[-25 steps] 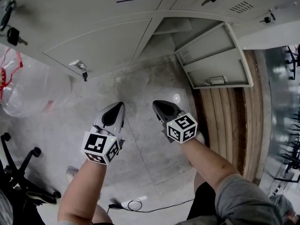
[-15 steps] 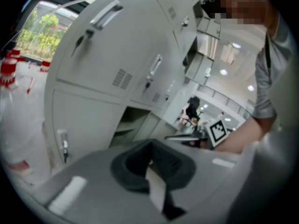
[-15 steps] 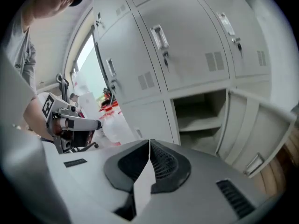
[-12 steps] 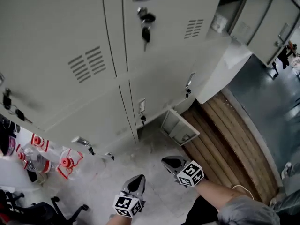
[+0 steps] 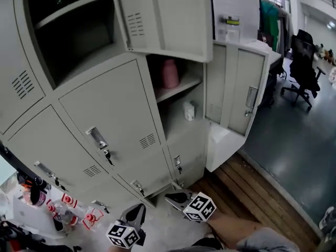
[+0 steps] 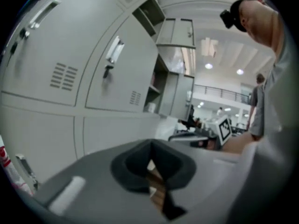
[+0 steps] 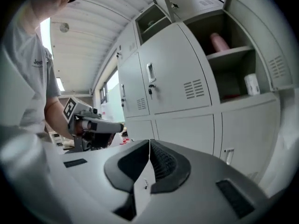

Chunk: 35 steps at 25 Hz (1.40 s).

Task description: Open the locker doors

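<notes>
A grey bank of lockers (image 5: 105, 125) fills the head view. An upper-left compartment (image 5: 68, 30) stands open, and so does a middle one holding a pink object (image 5: 169, 72) and a white bottle (image 5: 189, 111); its door (image 5: 233, 88) hangs open to the right. A door with a handle (image 5: 97, 138) and the lower doors are closed. My left gripper (image 5: 137, 209) and right gripper (image 5: 170, 197) sit low in front of the bottom lockers, apart from them. Both the left gripper (image 6: 150, 155) and the right gripper (image 7: 149, 146) are shut and hold nothing.
A wooden platform (image 5: 252, 198) runs along the lockers' base to the right, with grey floor (image 5: 294, 156) beyond it. A black office chair (image 5: 302, 62) stands at the far right. Red-and-white plastic items (image 5: 68, 209) lie at the lower left.
The head view has swung up from the floor to the locker fronts. Both grippers have slid to the bottom edge of the view, and both are still shut.
</notes>
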Each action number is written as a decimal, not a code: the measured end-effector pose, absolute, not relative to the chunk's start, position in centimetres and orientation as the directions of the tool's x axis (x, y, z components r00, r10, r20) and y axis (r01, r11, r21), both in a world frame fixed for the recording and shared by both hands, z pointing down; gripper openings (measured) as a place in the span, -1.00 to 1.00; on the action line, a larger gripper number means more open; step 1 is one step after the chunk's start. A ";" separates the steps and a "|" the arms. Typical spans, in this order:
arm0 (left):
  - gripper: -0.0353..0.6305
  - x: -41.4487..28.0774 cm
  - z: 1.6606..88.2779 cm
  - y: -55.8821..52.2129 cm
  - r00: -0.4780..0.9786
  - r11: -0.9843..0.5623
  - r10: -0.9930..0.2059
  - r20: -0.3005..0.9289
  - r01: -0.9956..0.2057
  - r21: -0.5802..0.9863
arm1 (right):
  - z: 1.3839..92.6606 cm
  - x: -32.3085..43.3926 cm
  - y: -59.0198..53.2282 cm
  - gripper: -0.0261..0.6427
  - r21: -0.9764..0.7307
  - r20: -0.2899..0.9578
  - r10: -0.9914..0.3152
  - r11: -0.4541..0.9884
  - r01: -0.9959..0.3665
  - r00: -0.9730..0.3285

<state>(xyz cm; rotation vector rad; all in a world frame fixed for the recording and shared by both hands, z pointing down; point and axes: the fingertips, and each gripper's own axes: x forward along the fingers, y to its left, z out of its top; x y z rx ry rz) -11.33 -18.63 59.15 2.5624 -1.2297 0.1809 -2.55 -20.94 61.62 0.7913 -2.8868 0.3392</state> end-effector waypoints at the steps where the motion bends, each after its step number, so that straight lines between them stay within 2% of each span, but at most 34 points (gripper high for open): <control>1: -0.88 -9.7 57.4 -19.0 0.605 -0.566 -0.764 0.224 -0.795 0.217 | 60.4 -1.1 -20.9 -0.90 -0.168 0.187 -0.449 0.862 -0.479 -0.874; 5: -0.88 -4.8 51.1 -19.8 0.522 -0.478 -0.835 0.177 -0.845 0.239 | 55.6 3.3 -20.4 -0.90 -0.123 0.213 -0.329 0.925 -0.359 -0.920; 11: -0.88 -3.0 42.4 -19.0 0.419 -0.399 -0.903 0.096 -0.900 0.178 | 48.8 4.7 -21.1 -0.90 -0.121 0.205 -0.282 0.943 -0.311 -0.937; 22: -0.88 -6.4 33.6 -15.4 0.391 -0.395 -0.919 -0.060 -0.907 0.145 | 36.6 4.4 -22.0 -0.90 -0.078 0.074 -0.422 0.901 -0.427 -0.904; 29: -0.88 -11.1 32.7 -12.7 0.377 -0.385 -0.923 -0.079 -0.910 0.156 | 35.7 2.1 -20.4 -0.90 -0.100 0.070 -0.444 0.888 -0.449 -0.893; 35: -0.88 -11.6 32.9 -12.4 0.409 -0.417 -0.909 -0.082 -0.892 0.177 | 35.8 1.0 -19.9 -0.90 -0.111 0.063 -0.457 0.880 -0.462 -0.887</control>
